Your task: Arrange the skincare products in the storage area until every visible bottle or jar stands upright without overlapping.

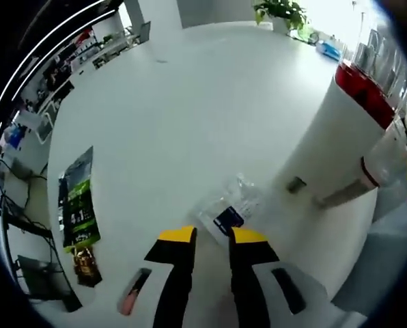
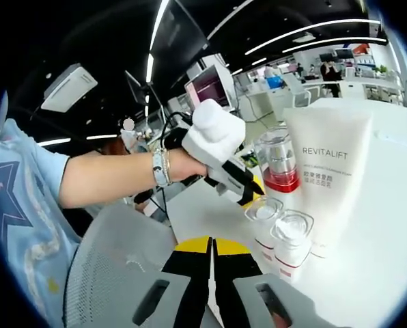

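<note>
Here, your left gripper [image 1: 210, 239] hovered with jaws parted over clear sachet [image 1: 229, 208] lying flat on white table [image 1: 190, 102]. Thin, slippery; pinch its edge. Right gripper [image 2: 212, 244] was closed, empty, beside upright REVITALIFT tube [image 2: 330, 178].

In the right gripper view, two small jars [image 2: 285, 239] stand side by side on the surface [image 2: 388, 253], touching the upright tube [image 2: 332, 174] behind them; a bottle [image 2: 277, 164] stands left of the tube, the left tool [image 2: 248, 191] beside it.
</note>
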`<action>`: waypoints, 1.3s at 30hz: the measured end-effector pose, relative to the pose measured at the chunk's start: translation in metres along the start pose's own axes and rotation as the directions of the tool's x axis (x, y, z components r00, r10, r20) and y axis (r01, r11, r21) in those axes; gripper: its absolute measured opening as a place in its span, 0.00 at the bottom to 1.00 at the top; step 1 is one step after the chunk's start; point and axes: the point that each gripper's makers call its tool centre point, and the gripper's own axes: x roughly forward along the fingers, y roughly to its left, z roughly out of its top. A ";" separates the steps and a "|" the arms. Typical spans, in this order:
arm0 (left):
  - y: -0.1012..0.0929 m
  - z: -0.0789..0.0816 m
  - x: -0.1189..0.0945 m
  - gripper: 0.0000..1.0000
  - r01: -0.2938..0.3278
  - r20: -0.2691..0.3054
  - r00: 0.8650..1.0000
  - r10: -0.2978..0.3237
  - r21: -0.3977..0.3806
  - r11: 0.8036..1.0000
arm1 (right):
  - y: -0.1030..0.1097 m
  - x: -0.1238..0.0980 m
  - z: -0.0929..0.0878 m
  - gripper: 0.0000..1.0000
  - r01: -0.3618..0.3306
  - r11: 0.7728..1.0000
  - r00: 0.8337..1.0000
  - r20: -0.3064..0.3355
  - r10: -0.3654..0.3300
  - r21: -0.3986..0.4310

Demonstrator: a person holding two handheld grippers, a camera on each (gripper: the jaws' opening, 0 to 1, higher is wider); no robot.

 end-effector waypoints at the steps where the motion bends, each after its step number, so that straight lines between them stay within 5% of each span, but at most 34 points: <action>1: 0.001 0.003 -0.002 0.24 -0.002 0.018 1.000 0.002 -0.008 1.000 | 0.000 0.000 0.000 0.00 0.000 1.000 1.000 0.001 0.000 0.001; 7: -0.010 0.026 -0.006 0.30 0.057 0.182 0.981 -0.066 0.054 0.997 | 0.000 0.001 -0.001 0.00 -0.003 1.000 1.000 -0.005 0.003 0.003; 10: -0.019 0.021 0.000 0.37 0.075 0.170 0.981 -0.092 0.107 0.991 | 0.000 0.001 -0.002 0.00 -0.004 1.000 1.000 -0.008 0.004 0.003; 15: -0.025 0.013 0.011 0.37 0.124 0.135 0.982 -0.134 0.084 0.989 | -0.001 0.001 -0.002 0.00 -0.001 1.000 1.000 -0.008 0.001 0.005; 23: -0.022 0.015 0.012 0.39 0.067 0.193 0.978 -0.076 0.052 0.996 | -0.002 0.000 -0.001 0.00 0.004 1.000 1.000 -0.007 -0.004 0.009; 32: -0.019 0.019 0.008 0.36 0.053 0.193 0.980 -0.058 0.033 0.998 | -0.002 0.000 -0.002 0.00 0.007 1.000 1.000 -0.009 -0.007 0.008; 36: -0.010 0.039 -0.010 0.36 0.056 0.297 0.954 -0.042 -0.039 0.998 | -0.002 0.001 -0.002 0.00 0.006 1.000 1.000 -0.008 -0.006 0.010; 39: 0.000 0.040 -0.017 0.36 0.044 0.316 0.949 -0.024 -0.058 0.997 | -0.002 0.001 -0.003 0.00 0.005 1.000 1.000 -0.014 -0.005 0.012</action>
